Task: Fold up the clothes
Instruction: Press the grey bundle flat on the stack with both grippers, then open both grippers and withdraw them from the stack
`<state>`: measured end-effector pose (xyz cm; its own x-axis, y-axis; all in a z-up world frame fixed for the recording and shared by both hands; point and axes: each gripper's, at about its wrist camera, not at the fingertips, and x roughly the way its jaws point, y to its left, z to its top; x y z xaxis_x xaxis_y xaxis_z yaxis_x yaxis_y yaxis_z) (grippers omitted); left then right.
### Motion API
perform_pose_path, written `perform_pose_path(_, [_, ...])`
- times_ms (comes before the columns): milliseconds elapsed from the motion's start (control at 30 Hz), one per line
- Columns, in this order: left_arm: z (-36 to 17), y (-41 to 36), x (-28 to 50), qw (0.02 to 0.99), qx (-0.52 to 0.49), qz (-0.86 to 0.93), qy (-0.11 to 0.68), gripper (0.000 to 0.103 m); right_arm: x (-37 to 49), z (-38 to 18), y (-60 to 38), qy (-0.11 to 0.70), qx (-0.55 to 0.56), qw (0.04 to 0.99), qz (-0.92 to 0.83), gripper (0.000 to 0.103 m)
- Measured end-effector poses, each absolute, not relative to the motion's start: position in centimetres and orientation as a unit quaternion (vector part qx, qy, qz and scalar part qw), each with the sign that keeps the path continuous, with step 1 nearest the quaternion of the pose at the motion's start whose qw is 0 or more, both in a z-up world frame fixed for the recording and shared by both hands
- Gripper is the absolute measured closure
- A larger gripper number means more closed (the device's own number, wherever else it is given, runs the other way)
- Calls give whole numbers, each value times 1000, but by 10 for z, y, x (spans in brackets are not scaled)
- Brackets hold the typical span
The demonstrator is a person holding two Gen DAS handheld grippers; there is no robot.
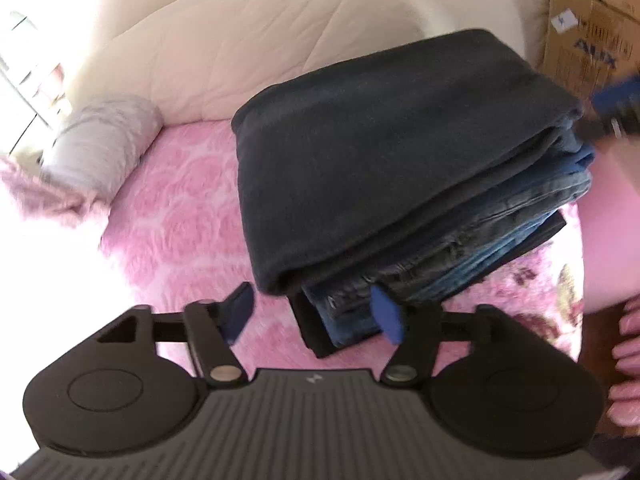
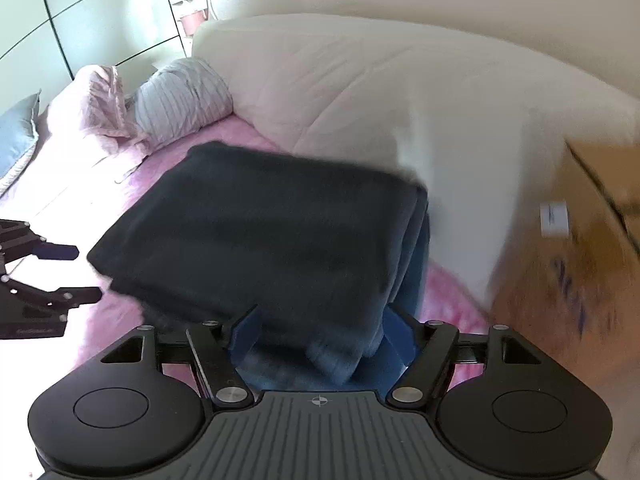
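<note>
Folded stack of clothes lies just ahead between both grippers, left gripper and right gripper, each with jaws apart, holding nothing.

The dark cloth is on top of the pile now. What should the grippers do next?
Probably back both away: the dark folded garment lies flat on the stack of jeans, and the left gripper and right gripper have open jaws gripping nothing.

Pink floral bedspread covers the bed. Cream quilt heaped behind. Grey striped pillow at the head, crumpled pink cloth beside it. Cardboard box at right, blurred.
</note>
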<state>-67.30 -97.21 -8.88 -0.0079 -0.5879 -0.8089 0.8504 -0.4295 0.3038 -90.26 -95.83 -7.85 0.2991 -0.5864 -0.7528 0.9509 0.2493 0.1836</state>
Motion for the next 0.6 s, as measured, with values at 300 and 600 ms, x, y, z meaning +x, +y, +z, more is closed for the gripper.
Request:
perform_pose_path(300, [-63, -896, -639, 522, 413, -714, 218, 12, -887, -69, -865, 270, 375, 680, -569, 31])
perform_pose_path(600, [-23, -790, -577, 509, 376, -743, 215, 11, -831, -27, -749, 238, 387, 638, -621, 31])
